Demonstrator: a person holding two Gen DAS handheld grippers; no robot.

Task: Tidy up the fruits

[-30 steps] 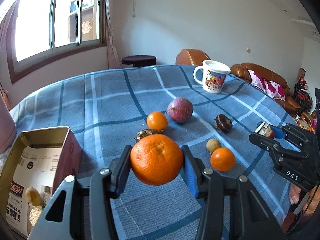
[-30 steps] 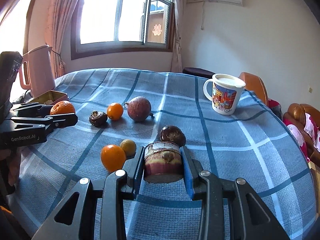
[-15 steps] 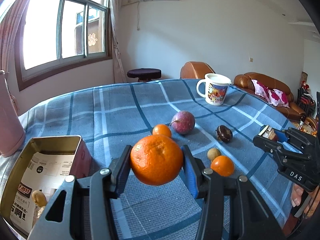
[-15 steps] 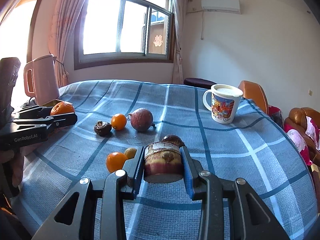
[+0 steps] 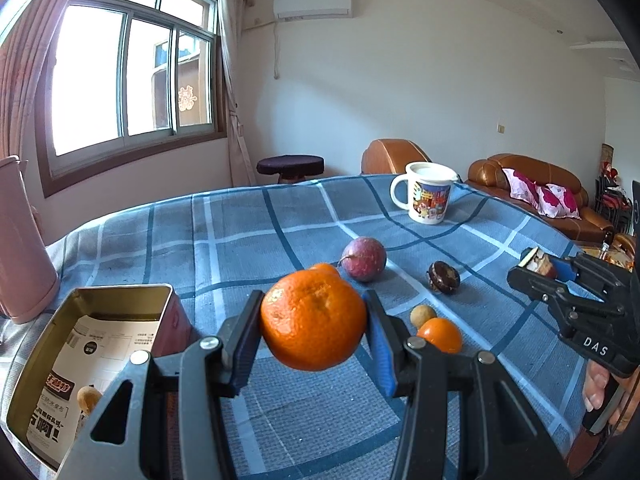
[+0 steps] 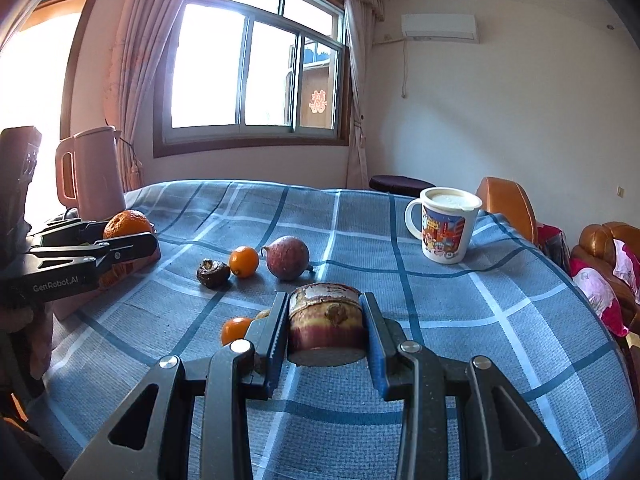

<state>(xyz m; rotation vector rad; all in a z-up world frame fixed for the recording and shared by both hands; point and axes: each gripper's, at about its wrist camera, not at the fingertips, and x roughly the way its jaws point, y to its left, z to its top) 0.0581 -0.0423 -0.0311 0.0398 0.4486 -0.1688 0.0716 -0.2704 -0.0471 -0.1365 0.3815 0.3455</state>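
My left gripper (image 5: 314,314) is shut on a large mandarin (image 5: 314,334), held in the air just right of an open tin box (image 5: 120,292) that holds a small tan fruit (image 5: 89,398). My right gripper (image 6: 324,320) is shut on a cut purple-brown fruit chunk (image 6: 326,332) above the cloth. On the table lie a passion fruit (image 5: 364,254), a dark wrinkled fruit (image 5: 443,277), a tan longan (image 5: 423,315) and a small orange (image 5: 440,339). In the right wrist view, another small orange (image 6: 243,261) sits beside a second dark fruit (image 6: 212,273).
A printed white mug (image 5: 426,192) stands at the far side of the blue checked tablecloth (image 5: 240,240). A pink kettle (image 6: 96,176) stands at the left edge by the tin. A person's fingers (image 5: 596,388) hold the right gripper. Sofas sit beyond the table.
Both views have tilted upward, so the table sits lower in each. The left gripper has risen a little with the mandarin. Both grips are unchanged.
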